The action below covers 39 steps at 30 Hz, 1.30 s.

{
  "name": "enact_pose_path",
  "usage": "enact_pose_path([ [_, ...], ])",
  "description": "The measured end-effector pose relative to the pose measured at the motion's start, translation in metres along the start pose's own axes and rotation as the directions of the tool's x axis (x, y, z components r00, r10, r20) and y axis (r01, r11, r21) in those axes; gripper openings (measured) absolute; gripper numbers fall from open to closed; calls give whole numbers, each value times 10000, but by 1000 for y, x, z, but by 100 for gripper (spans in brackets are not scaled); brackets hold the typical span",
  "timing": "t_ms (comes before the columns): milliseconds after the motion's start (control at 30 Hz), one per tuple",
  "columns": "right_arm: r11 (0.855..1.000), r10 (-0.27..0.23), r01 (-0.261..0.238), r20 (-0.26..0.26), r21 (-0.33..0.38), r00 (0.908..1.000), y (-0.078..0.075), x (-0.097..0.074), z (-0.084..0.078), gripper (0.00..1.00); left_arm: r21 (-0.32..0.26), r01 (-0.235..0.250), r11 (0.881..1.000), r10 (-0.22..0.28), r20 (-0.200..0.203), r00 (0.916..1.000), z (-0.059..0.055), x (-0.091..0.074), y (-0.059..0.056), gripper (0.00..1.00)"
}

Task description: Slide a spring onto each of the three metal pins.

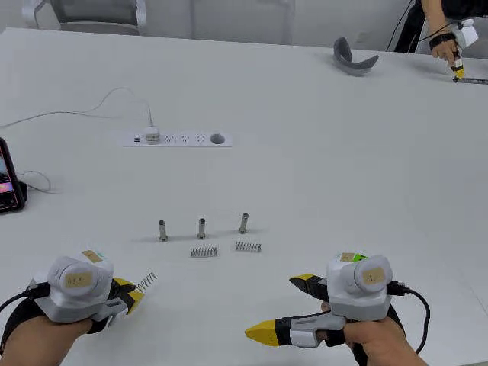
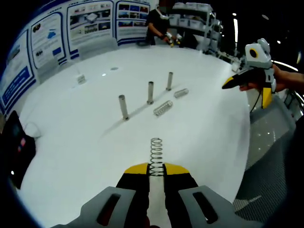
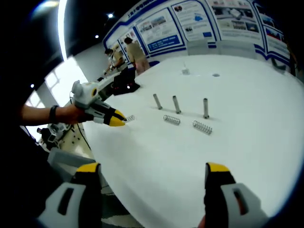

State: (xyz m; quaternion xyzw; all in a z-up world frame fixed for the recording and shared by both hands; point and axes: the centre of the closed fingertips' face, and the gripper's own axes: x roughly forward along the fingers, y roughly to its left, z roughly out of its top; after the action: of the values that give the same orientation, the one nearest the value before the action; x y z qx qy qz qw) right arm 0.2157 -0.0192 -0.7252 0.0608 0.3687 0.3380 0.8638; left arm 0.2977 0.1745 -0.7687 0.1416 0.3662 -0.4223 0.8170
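The left gripper (image 2: 156, 169) pinches a spring (image 2: 156, 151) by its end, clearest in its own view. The right gripper (image 3: 152, 172) gapes wide, empty. Beyond, three bare pins (image 1: 201, 228) stand in a row on the table (image 1: 343, 160), two springs (image 1: 203, 252) lying just beside them.

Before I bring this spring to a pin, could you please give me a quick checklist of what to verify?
1. Grip: left gripper shut on the held spring: ok.
2. All three pins upright and bare: ok.
3. Held spring lined up over a pin: not ok, it is short of them.
4. Two loose springs lying flat beside the pins: ok.
5. The right gripper open and empty: ok.
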Motion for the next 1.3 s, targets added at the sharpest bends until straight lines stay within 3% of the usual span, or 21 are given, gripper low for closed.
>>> enact_pose_path([
  [300,9997,223,-223,-54,-126,9997,5,4,4,91,-55,-31,10000,32,231,9997,4,-12,-6,10],
  [567,9991,418,-418,16,-117,9991,9,8,10,90,160,100,9998,-106,349,9993,11,-17,-19,10],
  [967,9958,918,-916,245,-82,9955,20,15,21,83,868,398,9954,-463,744,9962,41,-22,-38,10],
  [1300,9914,1303,-1307,553,32,9899,27,19,33,77,1512,880,9846,-1017,850,9912,63,-20,-64,10],
])
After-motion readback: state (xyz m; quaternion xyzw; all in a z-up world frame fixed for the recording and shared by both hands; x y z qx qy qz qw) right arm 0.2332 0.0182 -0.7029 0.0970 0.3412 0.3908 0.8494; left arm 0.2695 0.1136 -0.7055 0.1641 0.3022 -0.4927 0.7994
